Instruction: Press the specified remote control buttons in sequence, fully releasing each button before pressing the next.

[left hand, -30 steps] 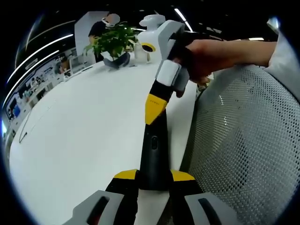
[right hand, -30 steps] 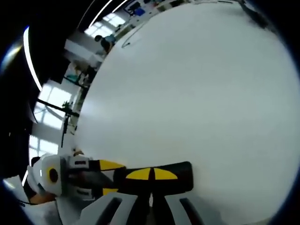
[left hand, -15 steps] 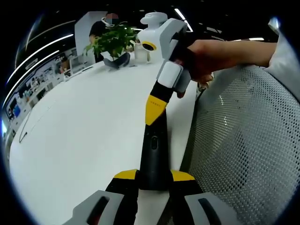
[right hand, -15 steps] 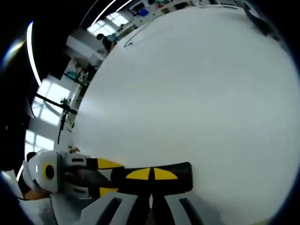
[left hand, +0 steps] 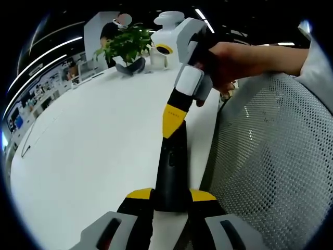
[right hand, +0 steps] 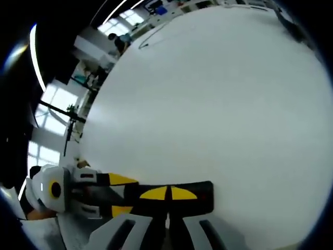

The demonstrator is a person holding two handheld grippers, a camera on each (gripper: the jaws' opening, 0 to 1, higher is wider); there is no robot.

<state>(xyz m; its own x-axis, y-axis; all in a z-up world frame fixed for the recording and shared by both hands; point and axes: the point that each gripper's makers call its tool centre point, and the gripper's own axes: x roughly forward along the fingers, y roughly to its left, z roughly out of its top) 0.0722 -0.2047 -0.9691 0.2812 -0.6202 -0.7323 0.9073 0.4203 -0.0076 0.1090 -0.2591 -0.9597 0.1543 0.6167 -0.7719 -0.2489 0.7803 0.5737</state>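
1. Your left gripper [left hand: 170, 200] is clamped on the near end of the remote control [left hand: 171, 169]; the yellow pads sit on either side of the black body, which runs straight away from the camera over the white table [left hand: 88, 151]
2. Your right gripper [left hand: 174, 115] comes in from the far end in the left gripper view: its yellow tip is touching the top face of the remote at the far end, and your hand [left hand: 231, 60] is wrapped round the handle
3. In the right gripper view the right gripper's [right hand: 166, 194] two yellow tips are drawn together, no gap between them, resting on the remote [right hand: 203, 197], which lies crosswise under them; nothing is held between them
4. The left gripper [right hand: 112, 195] shows there from the left, gripping the remote's end
5. The remote is near the table edge, beside a grey mesh chair back [left hand: 276, 166]
6. A potted plant [left hand: 126, 47] is at the table's far end, well apart from the remote
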